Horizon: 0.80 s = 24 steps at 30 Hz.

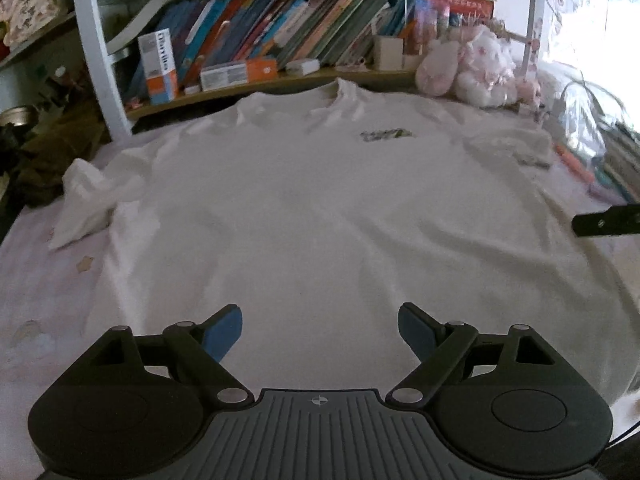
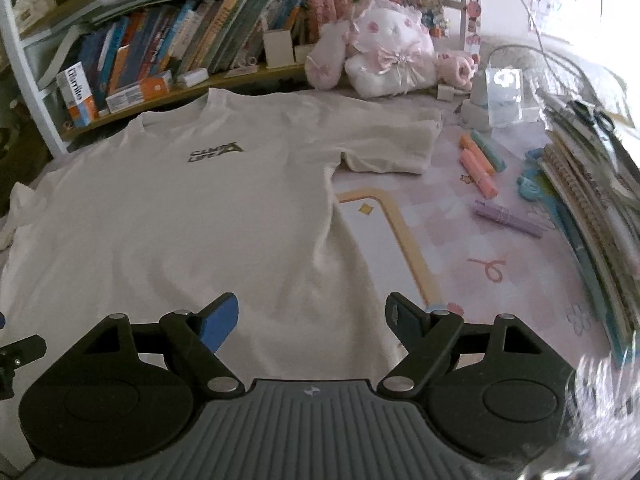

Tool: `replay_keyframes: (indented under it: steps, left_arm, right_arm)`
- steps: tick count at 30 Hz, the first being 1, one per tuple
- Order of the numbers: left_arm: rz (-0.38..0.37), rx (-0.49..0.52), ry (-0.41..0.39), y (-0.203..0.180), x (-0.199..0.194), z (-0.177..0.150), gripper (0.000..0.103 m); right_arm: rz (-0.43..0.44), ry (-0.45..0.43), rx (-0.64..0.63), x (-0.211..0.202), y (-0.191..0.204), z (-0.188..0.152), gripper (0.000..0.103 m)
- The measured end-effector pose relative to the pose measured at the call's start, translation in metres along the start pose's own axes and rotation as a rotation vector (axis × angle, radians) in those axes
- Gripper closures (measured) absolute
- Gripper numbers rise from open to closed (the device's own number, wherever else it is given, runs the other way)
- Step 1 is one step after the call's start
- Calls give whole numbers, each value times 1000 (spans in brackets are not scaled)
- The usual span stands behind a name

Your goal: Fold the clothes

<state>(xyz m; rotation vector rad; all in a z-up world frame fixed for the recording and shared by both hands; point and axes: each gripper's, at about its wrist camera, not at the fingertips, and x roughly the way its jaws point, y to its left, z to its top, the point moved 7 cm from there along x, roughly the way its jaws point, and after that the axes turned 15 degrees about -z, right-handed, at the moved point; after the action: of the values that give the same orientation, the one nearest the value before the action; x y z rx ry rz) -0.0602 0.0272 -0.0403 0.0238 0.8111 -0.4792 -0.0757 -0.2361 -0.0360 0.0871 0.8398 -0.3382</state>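
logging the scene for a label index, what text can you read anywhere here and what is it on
"Glumilee", roughly and uncertain: white and orange box standing on the shelf.
"CAMP LIFE", roughly, blurred: dark print on the chest of the white t-shirt.
Book spines, flat orange box and red box up top: print too small or blurred to read.

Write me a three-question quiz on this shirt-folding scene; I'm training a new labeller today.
1. True or false: the white T-shirt lies face up, its logo showing.
2. Which sleeve is crumpled: A the left sleeve, B the right sleeve?
3. What does the left gripper hold?

Key: 1 true. 2 A. 3 nothing; like the right gripper, its fingers stand open above the shirt.
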Motion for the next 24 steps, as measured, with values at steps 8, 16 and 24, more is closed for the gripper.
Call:
replay_keyframes:
  steps: [8,16,24]
  left_arm:
    - [79,-40,5,-20,9,10,15]
    - [129,-21,52,-39,21,11,15]
    - [152,-98,50,-37,34,15,15]
  right_arm:
    - [76,22,48,39,-25,30,24]
    - [97,18,89,78,-49,69,26]
    - [99,51,129,120,-65,98,27]
